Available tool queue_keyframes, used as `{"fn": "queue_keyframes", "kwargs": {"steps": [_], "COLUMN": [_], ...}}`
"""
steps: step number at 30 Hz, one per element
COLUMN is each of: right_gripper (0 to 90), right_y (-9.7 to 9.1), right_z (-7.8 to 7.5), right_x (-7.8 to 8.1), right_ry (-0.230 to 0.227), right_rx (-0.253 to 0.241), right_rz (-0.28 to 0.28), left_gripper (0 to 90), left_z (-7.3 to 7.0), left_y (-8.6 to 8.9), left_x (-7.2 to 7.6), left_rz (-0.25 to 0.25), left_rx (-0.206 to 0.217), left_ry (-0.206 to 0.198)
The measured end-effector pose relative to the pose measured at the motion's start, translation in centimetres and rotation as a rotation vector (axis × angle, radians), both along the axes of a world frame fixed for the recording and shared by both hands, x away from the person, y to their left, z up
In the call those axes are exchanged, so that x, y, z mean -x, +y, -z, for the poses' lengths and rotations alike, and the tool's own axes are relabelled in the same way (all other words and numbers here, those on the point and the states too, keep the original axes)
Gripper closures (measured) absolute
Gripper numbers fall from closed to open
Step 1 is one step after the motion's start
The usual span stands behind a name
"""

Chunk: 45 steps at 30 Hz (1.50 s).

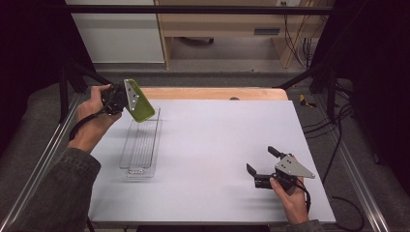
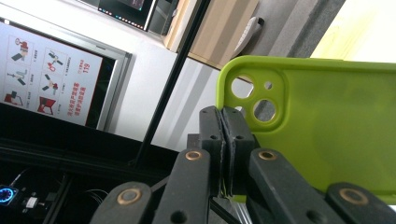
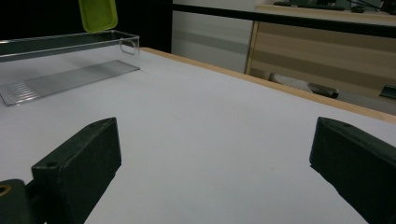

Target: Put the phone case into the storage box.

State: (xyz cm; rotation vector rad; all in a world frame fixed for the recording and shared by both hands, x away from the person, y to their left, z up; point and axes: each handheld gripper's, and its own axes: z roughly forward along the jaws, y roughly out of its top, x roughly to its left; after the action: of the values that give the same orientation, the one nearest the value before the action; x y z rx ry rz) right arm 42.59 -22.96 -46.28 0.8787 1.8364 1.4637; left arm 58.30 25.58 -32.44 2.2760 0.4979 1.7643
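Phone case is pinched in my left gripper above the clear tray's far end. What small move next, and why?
Probably lower the left gripper so the green phone case drops toward the clear tray. The case hangs tilted above the tray's far end, not yet inside. The right gripper sits open and apart.

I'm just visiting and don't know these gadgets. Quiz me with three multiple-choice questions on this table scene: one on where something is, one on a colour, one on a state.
1. Where is the clear plastic tray?
A. Table's left part
B. Table's right edge
C. On the floor

2. What colour is the soft phone case with camera holes?
A. Red
B. Lime green
C. Black

3. How does the right gripper stand?
A. Clamped on the case
B. Open, holding nothing
C. Shut on the tray

Answers: 1 A, the high view shows it under the left gripper. 2 B, the left gripper view shows it clearly. 3 B, its jaws stand wide apart over bare table.
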Motion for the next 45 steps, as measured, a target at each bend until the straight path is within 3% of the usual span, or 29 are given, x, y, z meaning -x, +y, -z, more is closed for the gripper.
{"fn": "queue_keyframes", "kwargs": {"steps": [45], "right_gripper": [2.4], "right_y": [0.0], "right_z": [0.1], "right_x": [-0.1], "right_ry": [0.008], "right_rx": [0.002], "right_rz": [0.001], "left_gripper": [87.5], "left_z": [2.2], "left_y": [-1.1], "left_x": [-0.3], "left_rz": [0.038], "left_rx": [-0.117], "left_ry": [-0.023]}}
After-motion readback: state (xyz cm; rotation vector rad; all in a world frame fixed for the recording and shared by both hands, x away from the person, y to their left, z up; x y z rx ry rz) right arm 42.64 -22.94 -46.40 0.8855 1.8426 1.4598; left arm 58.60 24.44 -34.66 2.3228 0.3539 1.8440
